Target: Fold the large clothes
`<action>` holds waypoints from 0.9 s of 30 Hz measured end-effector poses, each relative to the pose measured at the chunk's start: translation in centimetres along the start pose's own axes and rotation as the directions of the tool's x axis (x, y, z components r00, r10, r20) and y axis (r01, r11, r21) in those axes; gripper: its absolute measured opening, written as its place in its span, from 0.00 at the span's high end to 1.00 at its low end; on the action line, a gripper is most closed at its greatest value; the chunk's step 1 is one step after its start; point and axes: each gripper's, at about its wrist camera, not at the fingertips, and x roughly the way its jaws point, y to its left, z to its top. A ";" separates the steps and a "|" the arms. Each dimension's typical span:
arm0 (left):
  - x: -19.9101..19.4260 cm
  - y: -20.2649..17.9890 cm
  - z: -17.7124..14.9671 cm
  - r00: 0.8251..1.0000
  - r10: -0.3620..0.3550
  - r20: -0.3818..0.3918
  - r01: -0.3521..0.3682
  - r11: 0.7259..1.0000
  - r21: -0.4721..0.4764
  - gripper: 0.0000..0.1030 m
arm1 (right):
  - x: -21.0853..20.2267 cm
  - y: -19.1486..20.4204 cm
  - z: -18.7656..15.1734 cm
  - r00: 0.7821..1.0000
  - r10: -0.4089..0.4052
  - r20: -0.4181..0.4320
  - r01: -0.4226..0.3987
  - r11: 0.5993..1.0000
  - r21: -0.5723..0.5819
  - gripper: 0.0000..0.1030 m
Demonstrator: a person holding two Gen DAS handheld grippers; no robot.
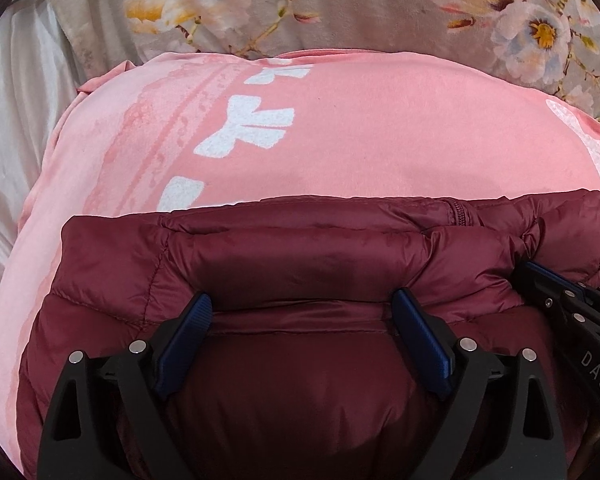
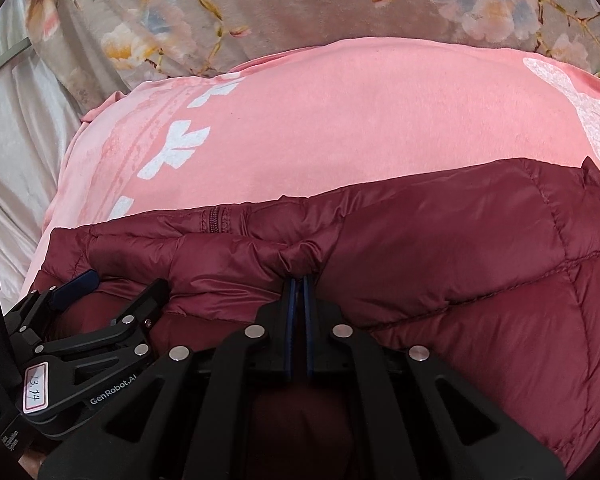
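Spread wide at six o'clock, the left gripper [image 1: 302, 312] hovers over the maroon puffer jacket [image 1: 300, 248], which lies on a pink blanket [image 1: 380, 128], while toward three o'clock the right gripper [image 2: 299, 284] is clamped on a jacket fold.

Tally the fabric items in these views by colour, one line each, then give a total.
Maroon: 1, the puffer jacket
Pink: 1, the printed sheet
Grey floral: 1, the blanket
White satin: 1, the cloth
Total: 4
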 end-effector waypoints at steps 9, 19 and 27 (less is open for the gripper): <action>0.1 -0.2 0.1 1.000 0.008 -0.002 -0.008 1.000 0.005 0.11 | 0.0 0.1 0.1 1.000 0.002 -0.002 -0.002 1.000 0.003 0.98; 0.1 -0.3 0.2 1.000 0.011 -0.005 -0.011 1.000 0.005 0.11 | 0.0 0.0 0.1 1.000 0.003 -0.004 -0.003 1.000 0.002 0.98; 0.0 -0.3 0.3 1.000 0.020 -0.009 -0.020 1.000 0.006 0.11 | 0.0 -0.1 0.2 1.000 -0.002 -0.001 0.002 1.000 0.000 0.98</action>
